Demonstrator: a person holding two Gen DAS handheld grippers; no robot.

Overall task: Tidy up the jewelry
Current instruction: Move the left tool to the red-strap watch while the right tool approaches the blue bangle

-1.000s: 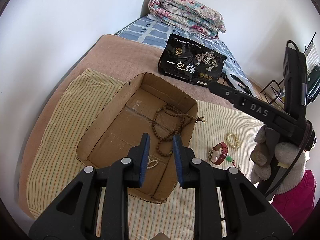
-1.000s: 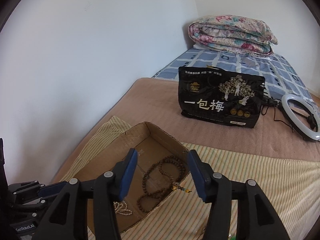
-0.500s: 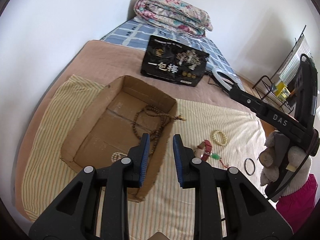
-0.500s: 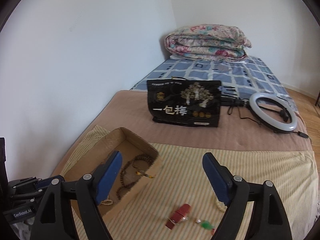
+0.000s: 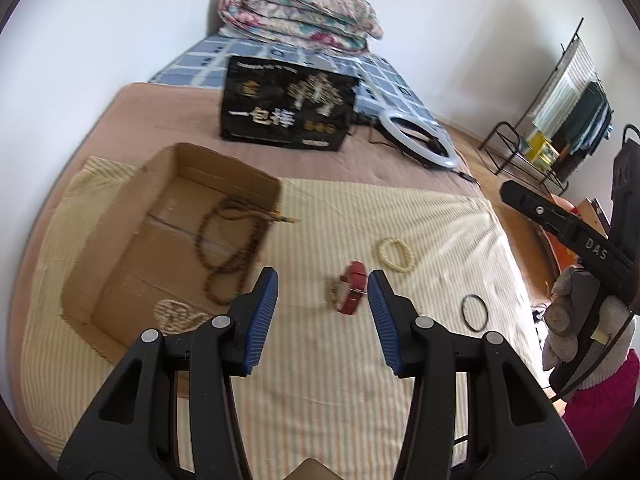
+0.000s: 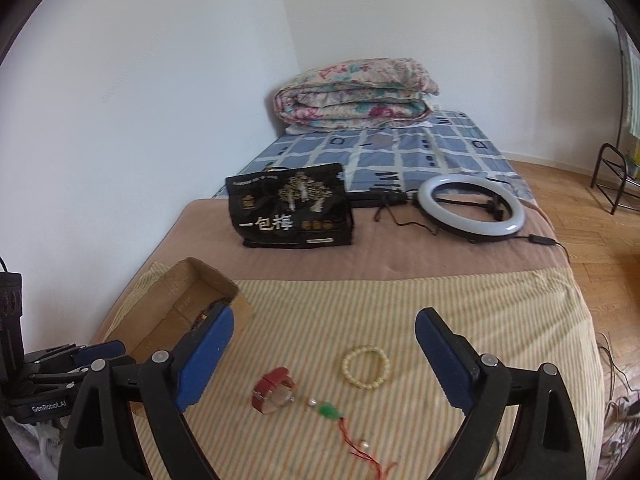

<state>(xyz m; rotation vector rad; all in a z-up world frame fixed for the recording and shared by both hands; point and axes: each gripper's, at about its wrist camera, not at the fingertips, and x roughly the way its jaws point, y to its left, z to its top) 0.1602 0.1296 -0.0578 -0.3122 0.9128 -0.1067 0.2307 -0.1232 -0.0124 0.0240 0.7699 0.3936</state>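
Both claws wider now, left claw (image 5: 323, 294) past box (image 5: 120, 240)

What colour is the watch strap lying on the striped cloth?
Red; the watch strap shows best in the right wrist view, beside the cream bead bracelet.

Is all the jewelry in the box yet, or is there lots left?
Partly done. The brown bead necklace and a pale bead strand already lie in the cardboard box. Nothing is in hand: the left gripper and right gripper are both open. Still on the striped cloth: the red watch, cream bracelet, green pendant and black ring.
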